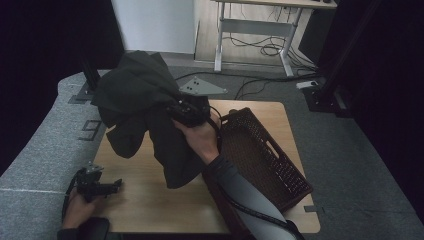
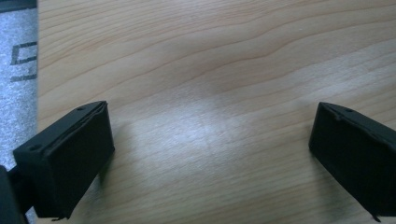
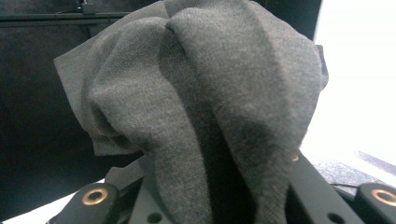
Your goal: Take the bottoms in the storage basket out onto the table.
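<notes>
Table [image 1: 150, 200]: a light wooden top with rounded corners, standing on grey carpet; in the left gripper view its bare grain [image 2: 210, 70] runs across the frame, with a strip of carpet at the left edge.

Dark grey garment [image 1: 137, 107]: a bunched, soft piece of clothing, lifted clear of the table over its far left part. Folds hang down on both sides of the right gripper, the longest fold reaching toward the table's middle. In the right gripper view the cloth [image 3: 210, 93] rises in a heap straight out of the jaws and drapes over them.

Wicker basket [image 1: 280, 170]: dark brown, rectangular, with a slot handle in its long side; it sits on the right part of the table, turned at an angle, just beside the person's right forearm.

Right gripper [image 1: 187, 112]: held up above the table in the person's right hand [image 1: 202, 137], grey sleeve behind it. Its jaws are clamped on a thick bundle of the garment, which fills the gap between them.

Left gripper [image 1: 97, 186]: low at the near left corner of the table, in the left hand [image 1: 77, 210], well apart from the garment. Its jaws stand wide apart over bare wood, with nothing between them.
</notes>
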